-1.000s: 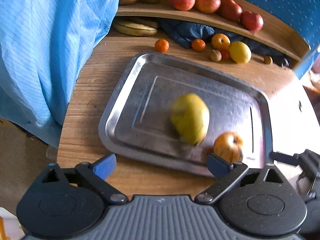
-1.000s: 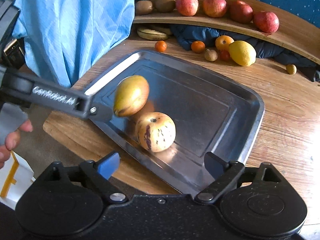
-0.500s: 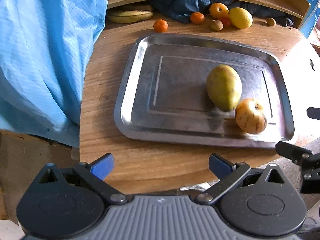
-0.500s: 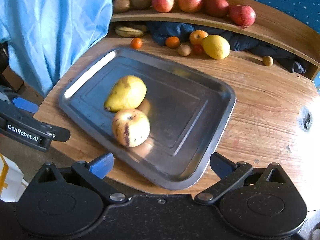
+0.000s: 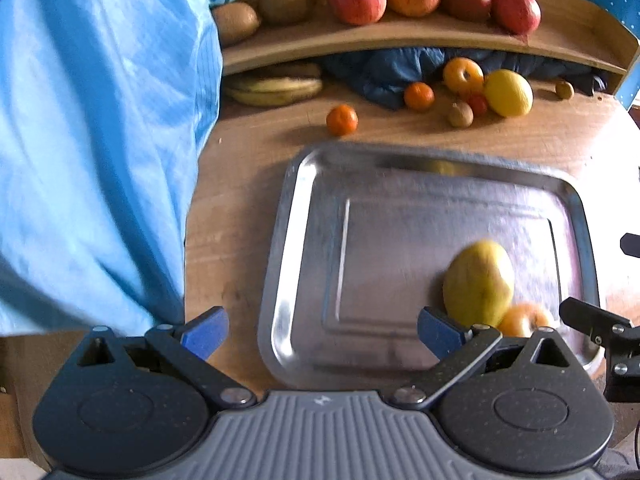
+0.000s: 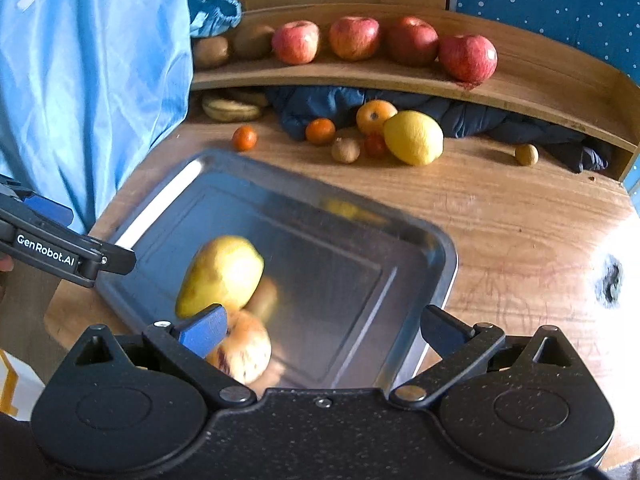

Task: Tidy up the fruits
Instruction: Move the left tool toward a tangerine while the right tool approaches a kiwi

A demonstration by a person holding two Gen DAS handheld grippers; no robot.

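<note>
- Left wrist view: the left gripper (image 5: pixel 320 326) hangs released and empty, its blue-tipped fingers spread wide over the near edge of the steel tray (image 5: pixel 280 280).
- On the tray, toward its near right corner, lies a yellow-green pear (image 5: pixel 478 282); a speckled apple (image 5: pixel 524 320) touches it on the nearer side.
- Beyond the tray's far rim the loose fruit waits on the wooden table (image 5: pixel 240 200): a mandarin (image 5: pixel 342 120) closest to the rim, then a second mandarin (image 5: pixel 419 96), a small kiwi (image 5: pixel 460 114), an orange (image 5: pixel 463 74) and a lemon (image 5: pixel 509 93).
- Further past the tray, a shelf (image 5: pixel 400 32) carries red apples in a row.
- Right wrist view: the right gripper (image 6: pixel 320 328) is likewise spread and carries nothing; it sits above the tray's (image 6: pixel 440 256) near edge.
- The pear (image 6: pixel 220 274) and the speckled apple (image 6: pixel 242 350) rest together on the tray's near left part, the apple partly behind the gripper's left finger.
- The left gripper's (image 6: pixel 100 260) tip reaches in just left of the tray, apart from the fruit.
- The lemon (image 6: pixel 414 137) lies beyond the tray's far rim, well apart from it.
- Judgement: two fruits are placed, and the step in hand is going for another piece.
- The next move calls for reaching past the tray's far rim, centring open fingers round one fruit and closing gently so it does not roll.
</note>
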